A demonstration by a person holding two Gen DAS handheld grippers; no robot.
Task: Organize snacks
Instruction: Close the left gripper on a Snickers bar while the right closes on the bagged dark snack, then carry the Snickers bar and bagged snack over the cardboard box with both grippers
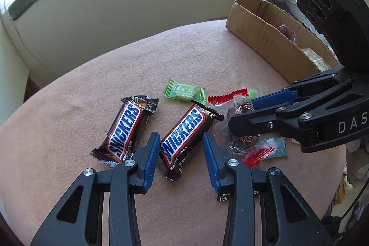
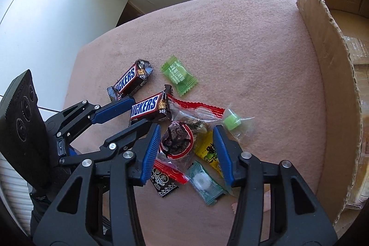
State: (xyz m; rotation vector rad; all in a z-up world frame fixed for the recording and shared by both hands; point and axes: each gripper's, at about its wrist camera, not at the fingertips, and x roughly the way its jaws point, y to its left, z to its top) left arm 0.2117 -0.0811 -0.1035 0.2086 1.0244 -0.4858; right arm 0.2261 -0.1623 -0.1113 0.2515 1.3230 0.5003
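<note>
A tabletop [image 2: 230, 43] covered in pink fleecy cloth is seen. Two Snickers bars [image 1: 125, 130] [image 1: 184, 137] are laid side by side on it, with a green candy [image 1: 184, 92] just beyond them. A heap of small wrapped sweets [image 2: 184, 140] is spread beside the nearer bar, touching it. A cardboard box [image 2: 332, 75] is set on the right part of the cloth.

Bare pink cloth [image 2: 230, 43] beyond the candy pile [image 2: 184, 144]; cardboard box wall [image 2: 332, 75] along its right edge
</note>
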